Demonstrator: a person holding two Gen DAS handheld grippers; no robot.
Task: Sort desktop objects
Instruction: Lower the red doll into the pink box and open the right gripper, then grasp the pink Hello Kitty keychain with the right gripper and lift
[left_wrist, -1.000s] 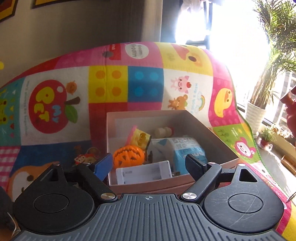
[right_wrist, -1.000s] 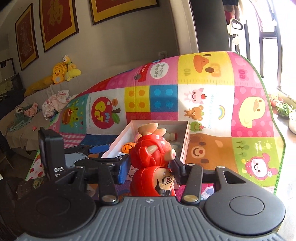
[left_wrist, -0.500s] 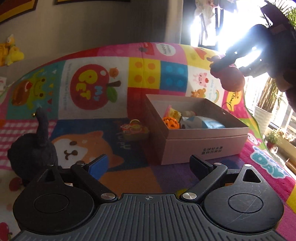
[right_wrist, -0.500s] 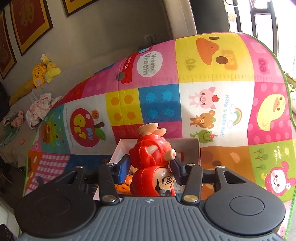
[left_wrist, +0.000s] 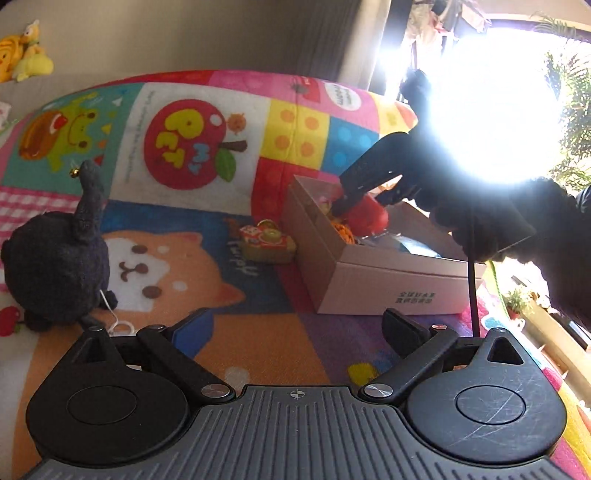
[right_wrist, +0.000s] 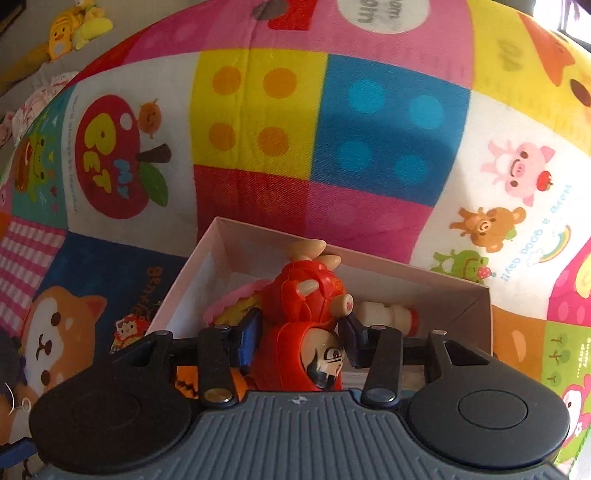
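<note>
Grips one red figure toy (right_wrist: 306, 295) in the right claw (right_wrist: 301, 328), pads pressed to its sides at a middling width. Holds it upside down, face toward the camera and pale feet pointing away, so the long axis runs forward along the fingers and down toward the box (right_wrist: 207, 251). Places the toy over the open top near the box's left wall, feet already below the rim by the look of it from the left wrist view; cannot tell whether it touches anything inside. Calls, as a judgement, for only a small drop and a release, since the target lies straight ahead of the toy's feet.

Keeps the left claw (left_wrist: 297, 319) low over the play mat (left_wrist: 184, 280), on the near side of the box and well apart from it, jaws opening toward wide with nothing between them. Makes the right hand plainly the nearer one to the box.

Counts one box. Counts inside it one orange pumpkin (right_wrist: 184, 384), one small white bottle (right_wrist: 391, 314), one pink and yellow piece (right_wrist: 229, 302), and one blue and white carton (left_wrist: 417, 247). Counts two things out on the mat: one black plush (left_wrist: 55, 258) to the left claw's left, and one small red and yellow trinket (left_wrist: 266, 240) just beside the box's left wall.
</note>
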